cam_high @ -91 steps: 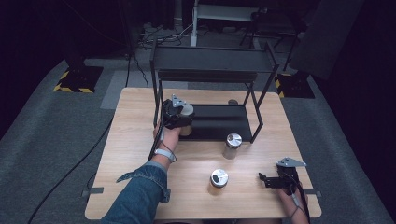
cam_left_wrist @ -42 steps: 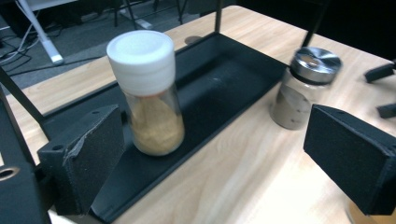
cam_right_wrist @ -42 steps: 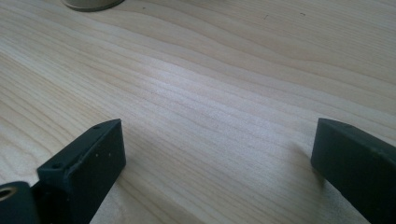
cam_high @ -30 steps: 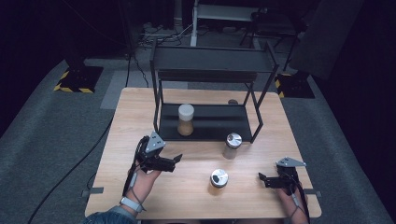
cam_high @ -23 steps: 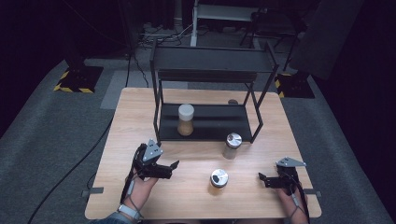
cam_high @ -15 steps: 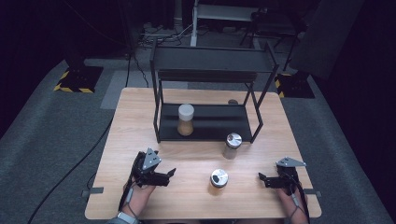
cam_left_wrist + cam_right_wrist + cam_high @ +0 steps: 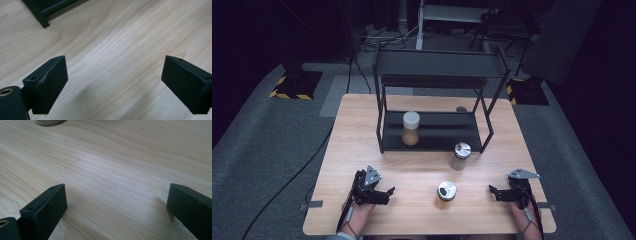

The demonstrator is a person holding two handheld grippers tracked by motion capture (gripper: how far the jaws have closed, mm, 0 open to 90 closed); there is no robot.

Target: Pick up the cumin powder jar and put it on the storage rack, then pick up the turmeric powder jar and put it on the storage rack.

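Plainly, the left hand-held gripper (image 7: pixel 387 191) is resting low on the near left of the worktop (image 7: pixel 362 125) with its jaws spread and nothing between them; the right hand-held gripper (image 7: pixel 493 190) is sitting at the near right, jaws likewise spread and empty. The work in hand seems to be putting jars onto the black rack (image 7: pixel 432 131): one white-capped jar (image 7: pixel 410 128) is already standing on its lower shelf, a silver-lidded jar (image 7: pixel 460 156) is standing just in front of the rack, and a second silver-lidded jar (image 7: pixel 446 191) is standing nearer the person, between the two grippers.

That nearest jar is probably rigid, light to moderate in weight, smooth-sided and likely breakable if it is glass, so a firm pinch across the body just under the lid, keeping it upright, would suit best.

The high view is giving the whole layout and both grippers. The left gripper view is showing the pad (image 7: pixel 51 86) faces close up, one with a frayed edge, and a foot of the rack (image 7: pixel 41 21). The right gripper view is catching the rounded base of a jar (image 7: pixel 48 122) at its top edge.
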